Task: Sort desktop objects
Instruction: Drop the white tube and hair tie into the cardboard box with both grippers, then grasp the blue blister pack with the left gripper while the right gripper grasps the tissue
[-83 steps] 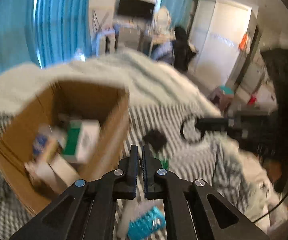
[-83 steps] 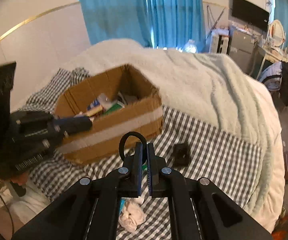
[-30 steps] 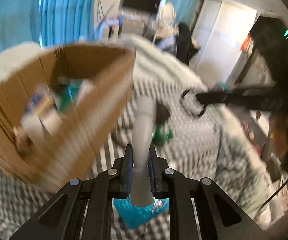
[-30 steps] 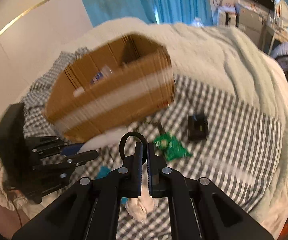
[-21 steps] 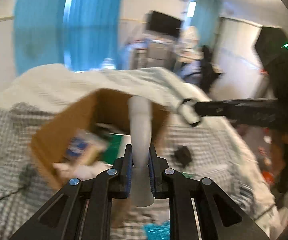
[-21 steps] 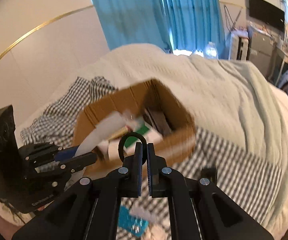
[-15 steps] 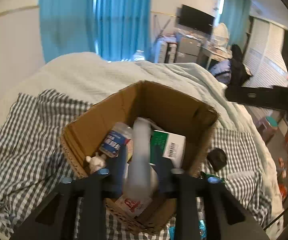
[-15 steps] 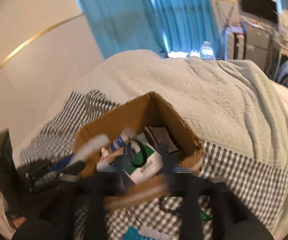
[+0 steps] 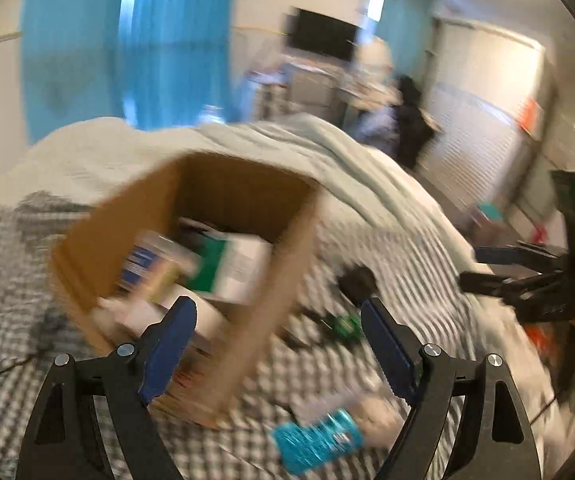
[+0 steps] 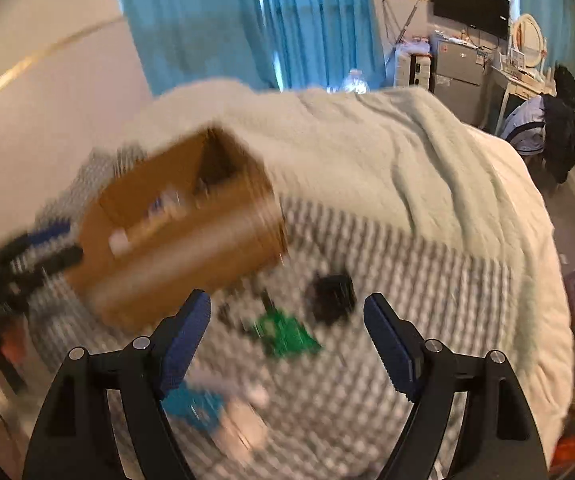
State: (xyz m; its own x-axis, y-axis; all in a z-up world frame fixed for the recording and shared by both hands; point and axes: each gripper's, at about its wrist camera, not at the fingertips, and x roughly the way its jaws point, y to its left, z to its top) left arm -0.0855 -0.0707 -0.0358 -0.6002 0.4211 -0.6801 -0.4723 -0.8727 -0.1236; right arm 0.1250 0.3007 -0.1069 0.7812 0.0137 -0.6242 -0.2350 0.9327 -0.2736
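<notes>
The cardboard box (image 9: 191, 248) sits on the checked bedsheet (image 9: 7, 320), at the left of both views, open at the top and already holding a green-and-white carton (image 9: 231, 268), a blue-labelled item (image 9: 143, 260) and other blurred things. The left gripper (image 9: 277, 336) hangs over the box's near wall with its fingers spread wide and nothing between them.

Right of the box, loose on the sheet, lie a small black object (image 10: 333, 294) and, just beside it, a green packet (image 10: 287, 336). Nearer the cameras are a teal packet (image 9: 317, 438) and a pale crumpled thing (image 10: 243, 420), too blurred to name. The right gripper (image 10: 287, 332) hovers above the green packet, its fingers likewise wide apart and empty.

The green packet looks thin, light and floppy, so it would probably crumple or slide; a pinch across its middle or a raised edge seems safest. The black object looks small, stiff and compact, best taken across its narrow sides. The teal packet seems light and possibly slick, so a firm hold on one end should serve.
</notes>
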